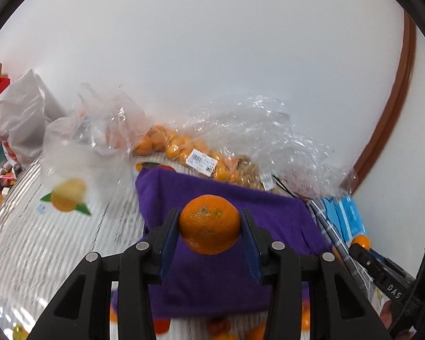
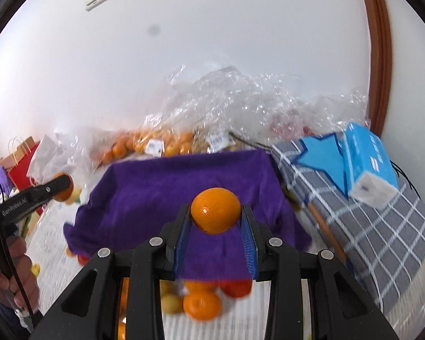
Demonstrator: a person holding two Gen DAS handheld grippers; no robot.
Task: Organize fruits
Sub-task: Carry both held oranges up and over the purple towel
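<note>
My left gripper (image 1: 209, 222) is shut on an orange mandarin (image 1: 209, 223) and holds it above a purple cloth (image 1: 226, 269) spread on the table. My right gripper (image 2: 215, 212) is shut on another orange mandarin (image 2: 215, 209) above the same purple cloth (image 2: 161, 192). The right gripper's tip with its mandarin (image 1: 361, 242) shows at the right edge of the left wrist view. The left gripper's tip with its mandarin (image 2: 62, 187) shows at the left of the right wrist view. Clear bags of small mandarins (image 1: 184, 147) lie behind the cloth.
Crumpled clear plastic (image 2: 240, 99) is piled against the white wall. A blue tissue box (image 2: 365, 158) lies on a grey checked cloth (image 2: 382, 232) at the right. The striped tablecloth (image 1: 42, 240) has printed fruit. White and red bags (image 1: 17, 107) stand at the far left.
</note>
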